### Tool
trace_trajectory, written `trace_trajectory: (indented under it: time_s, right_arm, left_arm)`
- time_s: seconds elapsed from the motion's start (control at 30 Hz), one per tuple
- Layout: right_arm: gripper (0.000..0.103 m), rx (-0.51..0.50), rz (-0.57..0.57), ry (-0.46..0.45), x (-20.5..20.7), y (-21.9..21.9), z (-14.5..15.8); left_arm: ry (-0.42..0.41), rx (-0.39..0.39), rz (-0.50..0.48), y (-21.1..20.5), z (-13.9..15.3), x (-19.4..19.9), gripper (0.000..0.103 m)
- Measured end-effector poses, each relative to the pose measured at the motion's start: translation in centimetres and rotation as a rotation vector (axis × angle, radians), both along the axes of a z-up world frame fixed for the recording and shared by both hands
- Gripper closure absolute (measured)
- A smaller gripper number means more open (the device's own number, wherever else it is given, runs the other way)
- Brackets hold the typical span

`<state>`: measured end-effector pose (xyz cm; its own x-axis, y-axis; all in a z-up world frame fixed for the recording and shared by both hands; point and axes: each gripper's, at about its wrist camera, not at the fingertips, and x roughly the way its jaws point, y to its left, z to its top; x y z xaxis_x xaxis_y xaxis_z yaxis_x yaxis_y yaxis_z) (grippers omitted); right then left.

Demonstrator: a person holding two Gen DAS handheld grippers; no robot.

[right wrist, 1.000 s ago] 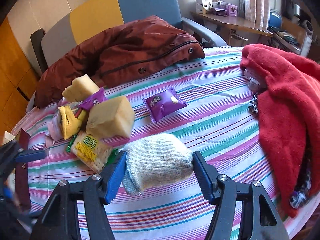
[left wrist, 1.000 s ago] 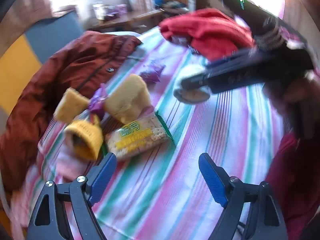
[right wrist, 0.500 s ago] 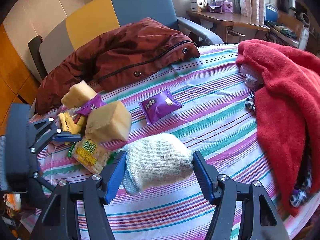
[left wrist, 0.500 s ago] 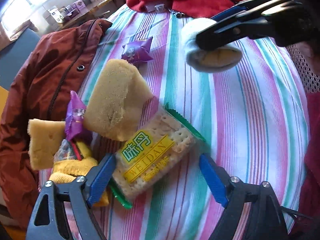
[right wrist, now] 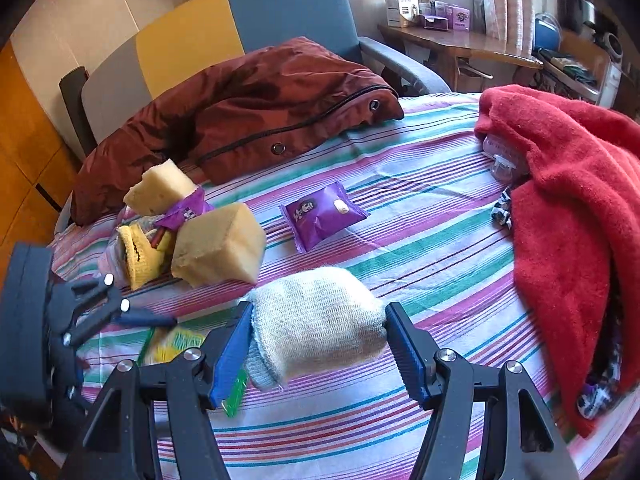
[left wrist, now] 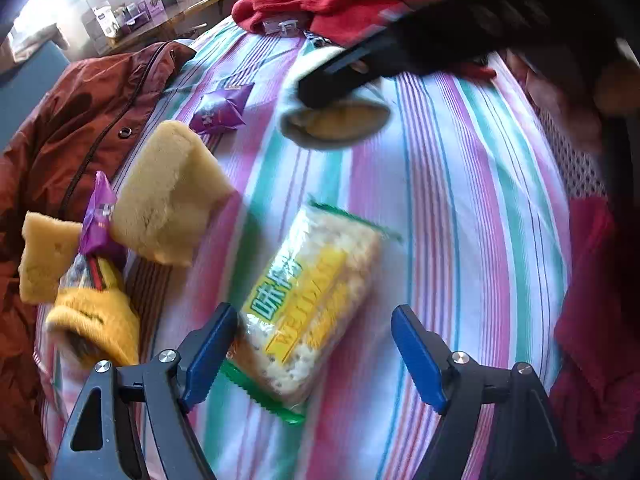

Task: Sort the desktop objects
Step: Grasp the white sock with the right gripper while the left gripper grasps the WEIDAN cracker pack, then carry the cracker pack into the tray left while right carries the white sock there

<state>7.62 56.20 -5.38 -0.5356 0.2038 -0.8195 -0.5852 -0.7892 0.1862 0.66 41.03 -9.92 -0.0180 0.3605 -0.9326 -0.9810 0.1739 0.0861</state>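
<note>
A clear packet of crackers (left wrist: 312, 304) with a yellow label lies on the striped tablecloth (left wrist: 460, 200). My left gripper (left wrist: 314, 344) hangs over its near end with the jaws closing. The left pad is at the packet's edge and the right pad stands clear of it. My right gripper (right wrist: 318, 320) is shut on a rolled pale knitted sock (right wrist: 316, 320) held just above the cloth. The left wrist view shows that sock (left wrist: 336, 120) from below, under the right gripper's dark fingers (left wrist: 340, 76).
Two yellow sponges (left wrist: 168, 192) (left wrist: 44, 256), a purple wrapper and a yellow sock (left wrist: 96, 320) are heaped at the left. A purple snack packet (right wrist: 320, 216) lies mid-table. A brown jacket (right wrist: 260, 112) covers the far left, a red towel (right wrist: 572, 200) the right edge.
My left gripper has come down and rolled over the cracker packet, which now lies between its jaws. The right gripper has stayed still with the sock in it.
</note>
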Motion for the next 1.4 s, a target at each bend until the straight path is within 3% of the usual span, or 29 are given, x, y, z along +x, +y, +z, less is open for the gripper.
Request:
trace_trajectory:
  time_s: [0.1,0.17,0.47,0.57,0.7,0.9,1.2,1.37,1.4]
  right_arm:
    - [0.036,0.003,0.0,-0.004,0.0,0.0,-0.1]
    - [0.036,0.002,-0.003,-0.005,0.0,0.0,-0.1]
    - [0.036,0.006,-0.01,-0.008,0.1,0.1,-0.1]
    - [0.035,0.006,-0.009,-0.008,0.1,0.1,-0.1]
    - [0.035,0.005,-0.012,-0.015,0.2,0.4,-0.3]
    - [0.036,0.022,0.022,-0.031,-0.2,-0.2,-0.6]
    - [0.036,0.116,0.254,-0.057,-2.6,-5.0,-1.0]
    - [0.036,0.15,0.301,-0.065,-3.0,-6.5,-1.3]
    - [0.036,0.152,0.307,-0.062,-3.0,-6.7,-1.3]
  left_arm:
    - [0.004,0.001,0.007,-0.6,0.3,0.4,0.026]
    - [0.008,0.003,-0.001,-0.8,0.9,0.4,0.041]
    - [-0.001,-0.044,-0.016,-0.3,0.7,0.5,0.039]
    - [-0.065,-0.054,0.015,-0.3,0.9,0.4,0.048]
    - [-0.04,-0.036,0.038,-1.3,1.2,1.3,0.052]
    - [-0.082,0.05,0.267,-5.1,1.6,1.9,0.052]
    - [-0.172,0.202,0.608,-14.4,3.5,2.9,0.053]
    - [-0.131,0.278,0.728,-17.9,5.6,3.6,0.053]
    - [-0.123,0.297,0.75,-18.2,6.0,2.3,0.053]
